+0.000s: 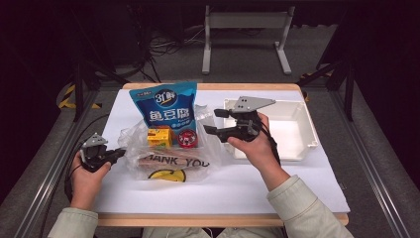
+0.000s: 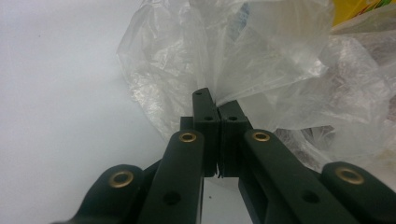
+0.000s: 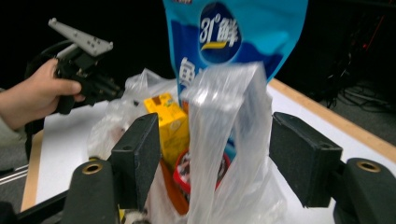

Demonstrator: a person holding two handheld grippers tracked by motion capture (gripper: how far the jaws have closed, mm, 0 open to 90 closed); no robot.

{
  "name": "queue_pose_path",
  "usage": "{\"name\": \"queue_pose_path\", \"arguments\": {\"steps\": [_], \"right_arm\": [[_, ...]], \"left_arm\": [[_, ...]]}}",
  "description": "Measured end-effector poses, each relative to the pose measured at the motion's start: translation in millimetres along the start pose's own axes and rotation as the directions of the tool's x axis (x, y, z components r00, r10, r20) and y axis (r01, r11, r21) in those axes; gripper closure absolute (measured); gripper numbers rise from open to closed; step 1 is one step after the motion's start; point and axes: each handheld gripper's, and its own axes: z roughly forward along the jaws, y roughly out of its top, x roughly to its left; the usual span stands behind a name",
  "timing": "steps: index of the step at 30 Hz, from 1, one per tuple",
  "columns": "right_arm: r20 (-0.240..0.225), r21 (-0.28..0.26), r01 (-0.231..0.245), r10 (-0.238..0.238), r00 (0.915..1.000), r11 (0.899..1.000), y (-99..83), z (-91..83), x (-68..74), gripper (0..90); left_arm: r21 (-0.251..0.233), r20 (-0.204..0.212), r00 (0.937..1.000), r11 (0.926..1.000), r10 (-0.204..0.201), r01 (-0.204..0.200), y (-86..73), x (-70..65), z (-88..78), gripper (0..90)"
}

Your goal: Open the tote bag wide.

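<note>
A clear plastic bag [image 1: 132,135] printed THANK YOU lies mid-table. It holds an upright blue snack pouch [image 1: 166,106], a yellow carton [image 1: 159,137] and a red-lidded can [image 1: 187,139]. My left gripper [image 1: 121,152] is shut on the bag's left edge, and the film [image 2: 261,56] is pinched between its closed jaws [image 2: 217,109]. My right gripper [image 1: 212,122] hovers above the bag's right side, open. In the right gripper view a bag handle [image 3: 229,107] stands up between the wide jaws [image 3: 215,158], with the pads off it. Behind it are the pouch [image 3: 233,32] and the carton [image 3: 170,121].
A white plastic tray [image 1: 297,129] sits at the back right of the white mat, just behind my right hand. The wooden table edge [image 1: 223,219] runs along the front. A metal stand [image 1: 245,22] is on the floor beyond the table.
</note>
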Motion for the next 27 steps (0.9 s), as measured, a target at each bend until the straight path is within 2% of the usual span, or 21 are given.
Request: {"name": "queue_pose_path", "arguments": {"steps": [6, 11, 13, 14, 15, 16, 18, 21, 24, 27], "right_arm": [[0.019, -0.035, 0.008, -0.008, 0.9998, 0.999, 16.7, 5.9, -5.7, 32.7], [0.015, -0.031, 0.017, -0.016, 0.9997, 0.999, 22.1, 12.9, -6.3, 32.3], [0.010, -0.027, 0.003, -0.003, 0.9999, 1.000, 22.6, 17.9, -5.2, 33.4], [0.004, -0.025, 0.003, -0.003, 1.0000, 1.000, 22.0, 20.0, -5.1, 36.0], [0.013, -0.006, 0.022, -0.022, 0.9997, 1.000, 20.2, 21.8, -4.6, 48.2], [0.013, -0.006, 0.022, -0.022, 0.9997, 1.000, 20.2, 21.8, -4.6, 48.2], [0.023, 0.020, 0.035, -0.035, 0.9991, 0.999, 17.7, 21.7, -4.5, 65.1], [0.046, 0.066, 0.057, -0.060, 0.9972, 0.996, 11.4, 21.4, -3.2, 82.9], [0.056, 0.103, 0.074, -0.080, 0.9952, 0.992, 3.1, 21.8, -0.2, 88.7], [0.048, 0.137, 0.088, -0.095, 0.9943, 0.987, -6.9, 22.5, 3.7, 89.6]], "left_arm": [[-0.001, -0.005, 1.0000, 1.0000, 0.001, -0.001, -0.1, 0.2, 0.1, 87.5], [-0.006, -0.002, 1.0000, 1.0000, -0.003, 0.003, -1.0, 0.7, 0.8, 86.7], [-0.007, 0.000, 1.0000, 1.0000, 0.001, -0.001, -0.9, 1.1, 0.5, 86.7], [-0.009, -0.001, 1.0000, 0.9999, 0.006, -0.006, -0.9, 1.1, 0.6, 86.6], [-0.009, 0.000, 1.0000, 0.9999, 0.009, -0.009, -0.9, 1.0, 0.5, 86.6], [-0.008, 0.001, 1.0000, 0.9999, 0.009, -0.009, -0.9, 0.9, 0.5, 86.6], [-0.010, 0.001, 1.0000, 0.9999, 0.007, -0.007, -1.1, 0.5, 0.4, 86.6], [-0.009, 0.001, 1.0000, 0.9999, 0.009, -0.009, -1.4, 1.5, 0.9, 86.7], [-0.007, 0.000, 1.0000, 1.0000, 0.006, -0.006, -1.6, 1.7, 0.9, 86.7], [-0.010, 0.002, 1.0000, 1.0000, 0.002, -0.002, -1.5, 0.8, 0.8, 86.9]]}}
